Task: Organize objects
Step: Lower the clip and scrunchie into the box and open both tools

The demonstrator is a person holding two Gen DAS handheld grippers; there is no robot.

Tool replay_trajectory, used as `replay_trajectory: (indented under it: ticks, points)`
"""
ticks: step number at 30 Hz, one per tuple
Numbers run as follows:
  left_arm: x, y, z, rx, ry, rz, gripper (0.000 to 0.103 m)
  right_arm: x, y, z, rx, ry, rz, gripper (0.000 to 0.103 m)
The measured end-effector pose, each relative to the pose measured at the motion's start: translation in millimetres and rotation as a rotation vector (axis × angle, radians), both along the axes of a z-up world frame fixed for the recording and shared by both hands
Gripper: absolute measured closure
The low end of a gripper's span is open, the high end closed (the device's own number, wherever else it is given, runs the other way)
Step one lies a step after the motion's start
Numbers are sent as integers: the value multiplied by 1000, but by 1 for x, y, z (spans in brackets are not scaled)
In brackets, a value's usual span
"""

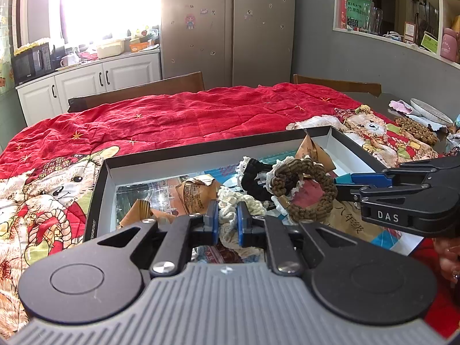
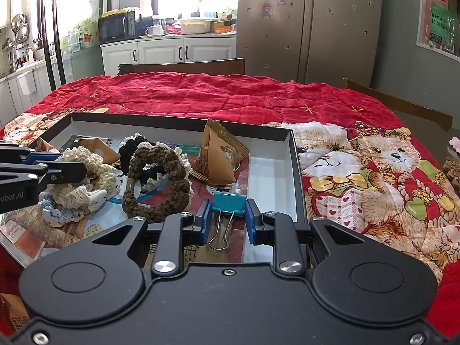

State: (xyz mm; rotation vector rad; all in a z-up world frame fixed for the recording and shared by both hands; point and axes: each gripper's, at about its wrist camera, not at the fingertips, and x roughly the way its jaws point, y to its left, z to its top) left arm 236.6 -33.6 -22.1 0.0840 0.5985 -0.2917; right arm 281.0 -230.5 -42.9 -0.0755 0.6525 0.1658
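Note:
A black box lid with white inner walls lies on the red bear quilt and holds scrunchies, brown paper packets and papers. My left gripper is shut on a cream crocheted scrunchie, which also shows in the right wrist view. A brown scrunchie and a black one lie beside it. My right gripper is shut on a teal binder clip, with the clip's wire handles between the fingers. The right gripper also shows in the left wrist view.
Brown triangular packets lie in the box. The red quilt covers the table. Wooden chairs stand at the far side. A plate and other items sit at the right edge.

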Motion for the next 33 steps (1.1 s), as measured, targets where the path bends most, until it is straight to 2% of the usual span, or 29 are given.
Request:
replay_trajectory:
  ticks: [14, 20, 22, 29, 33]
  points:
    - [0, 0, -1, 0, 2, 0, 85, 1, 0, 0, -4, -1, 0, 79]
    - [0, 1, -1, 2, 0, 2, 73, 1, 0, 0, 2, 1, -3, 78]
    - [0, 1, -1, 1, -1, 3, 66, 1, -1, 0, 5, 1, -4, 78]
    - [-1, 2, 1, 1, -13, 7, 63, 2, -2, 0, 10, -2, -8, 78]
    - [-3, 1, 3, 2, -19, 7, 58, 2, -2, 1, 7, -4, -7, 78]
